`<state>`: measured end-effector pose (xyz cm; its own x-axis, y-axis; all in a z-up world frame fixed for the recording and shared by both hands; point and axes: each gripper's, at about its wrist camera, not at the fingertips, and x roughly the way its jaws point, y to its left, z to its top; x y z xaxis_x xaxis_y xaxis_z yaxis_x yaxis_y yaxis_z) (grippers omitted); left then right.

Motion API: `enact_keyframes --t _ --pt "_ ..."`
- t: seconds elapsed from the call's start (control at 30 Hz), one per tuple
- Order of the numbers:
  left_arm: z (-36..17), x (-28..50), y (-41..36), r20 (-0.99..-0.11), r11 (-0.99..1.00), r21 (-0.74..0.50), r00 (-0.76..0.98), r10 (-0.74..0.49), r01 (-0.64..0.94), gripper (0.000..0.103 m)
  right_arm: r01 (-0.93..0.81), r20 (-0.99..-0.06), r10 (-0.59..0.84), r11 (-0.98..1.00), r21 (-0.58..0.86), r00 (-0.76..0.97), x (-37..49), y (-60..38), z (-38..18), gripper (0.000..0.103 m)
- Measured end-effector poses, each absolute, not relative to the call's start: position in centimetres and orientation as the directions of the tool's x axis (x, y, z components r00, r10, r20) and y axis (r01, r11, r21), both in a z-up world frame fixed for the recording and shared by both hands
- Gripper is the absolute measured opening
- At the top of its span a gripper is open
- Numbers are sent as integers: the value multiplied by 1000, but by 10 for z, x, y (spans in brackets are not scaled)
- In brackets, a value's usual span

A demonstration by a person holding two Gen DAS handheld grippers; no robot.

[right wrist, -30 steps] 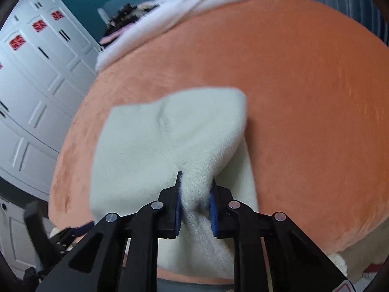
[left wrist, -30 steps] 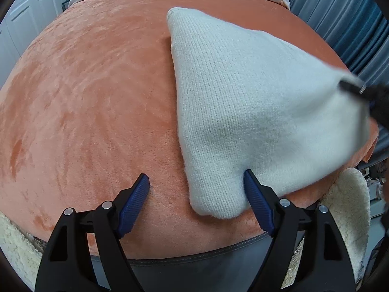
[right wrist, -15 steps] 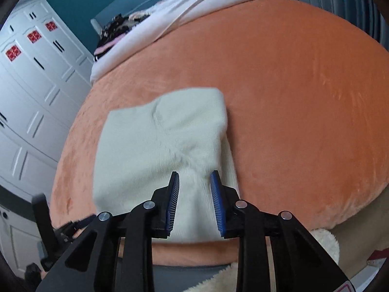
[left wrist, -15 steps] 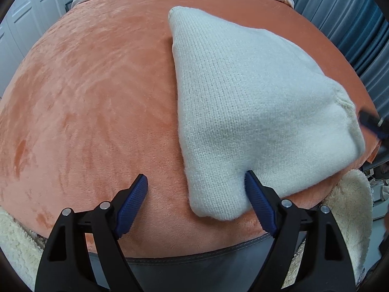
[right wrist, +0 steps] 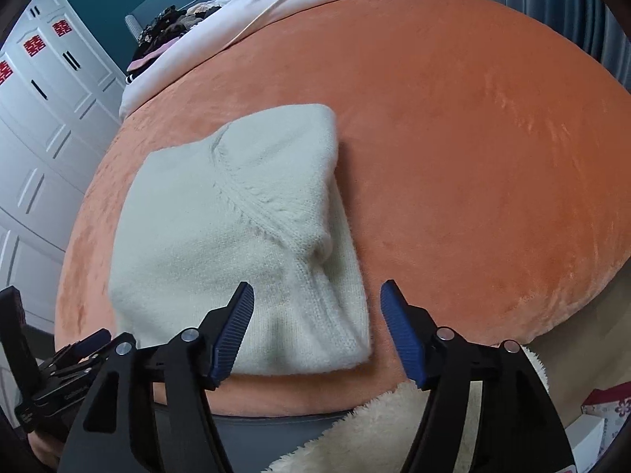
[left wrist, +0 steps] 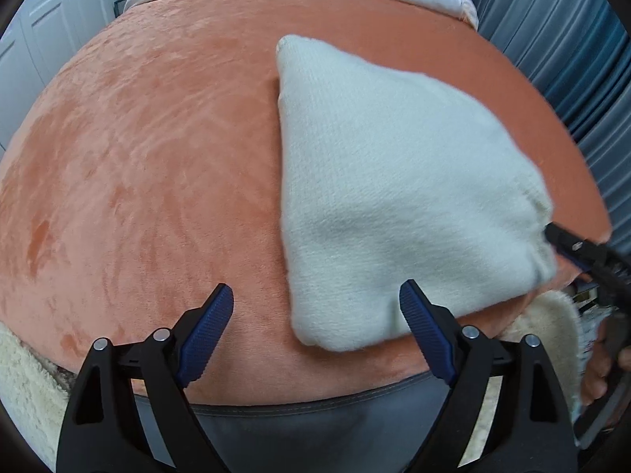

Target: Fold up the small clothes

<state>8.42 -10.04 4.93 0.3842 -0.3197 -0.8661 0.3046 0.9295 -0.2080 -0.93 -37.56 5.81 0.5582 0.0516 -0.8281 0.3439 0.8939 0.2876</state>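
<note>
A cream knitted garment lies folded on the orange velvet bed cover, near its front edge. It also shows in the right wrist view, with a folded layer and a seam on top. My left gripper is open and empty, its right finger at the garment's near corner. My right gripper is open and empty, just in front of the garment's near edge. Its tip shows in the left wrist view at the garment's right corner.
A fluffy cream rug lies on the floor below the bed's front edge. White bedding and dark clothes lie at the far end. White wardrobe doors stand left, grey curtains right.
My right gripper was shut on the garment's edge; it has let go, opened wide and drawn back. The garment now lies flat. My left gripper stayed open in place.
</note>
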Motion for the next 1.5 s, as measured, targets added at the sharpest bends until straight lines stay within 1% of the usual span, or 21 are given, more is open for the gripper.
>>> enact_keyframes --t 0.03,0.13,0.23,0.37,0.47,0.57,0.63,0.83,1.1,1.27,1.5 --pt "55 85 -100 -855 924 -238 387 -346 300 89 345 -825 66 887 306 562 -10 -386 55 72" --pt "66 95 -98 -826 907 -310 392 -406 286 92 344 -817 110 869 355 567 -1 -396 45 75" --pt "66 114 -99 -824 910 -331 394 -407 249 92 336 -810 129 864 375 572 9 -400 42 80" --pt "51 145 -102 -837 907 -373 350 -420 195 92 331 -797 194 835 440 572 26 -411 32 82" --pt "38 162 -108 -829 891 -423 325 -455 166 96 330 -792 261 804 495 552 42 -419 18 82" --pt "32 171 -118 -833 890 -423 311 -457 172 98 320 -777 343 767 556 528 56 -419 1 84" --pt "30 174 -128 -837 890 -416 304 -454 184 98 317 -767 364 753 576 529 62 -417 -7 87" --pt "24 182 -153 -851 900 -392 298 -433 188 98 298 -736 379 737 607 561 78 -409 -15 91" --pt "11 193 -158 -835 881 -441 281 -473 173 98 272 -734 365 760 590 573 101 -398 -20 96" --pt "5 200 -156 -824 871 -460 285 -490 172 98 270 -728 358 760 591 585 104 -396 -21 96" --pt "7 200 -147 -827 868 -466 267 -496 170 98 288 -724 352 747 599 594 100 -394 -20 92"
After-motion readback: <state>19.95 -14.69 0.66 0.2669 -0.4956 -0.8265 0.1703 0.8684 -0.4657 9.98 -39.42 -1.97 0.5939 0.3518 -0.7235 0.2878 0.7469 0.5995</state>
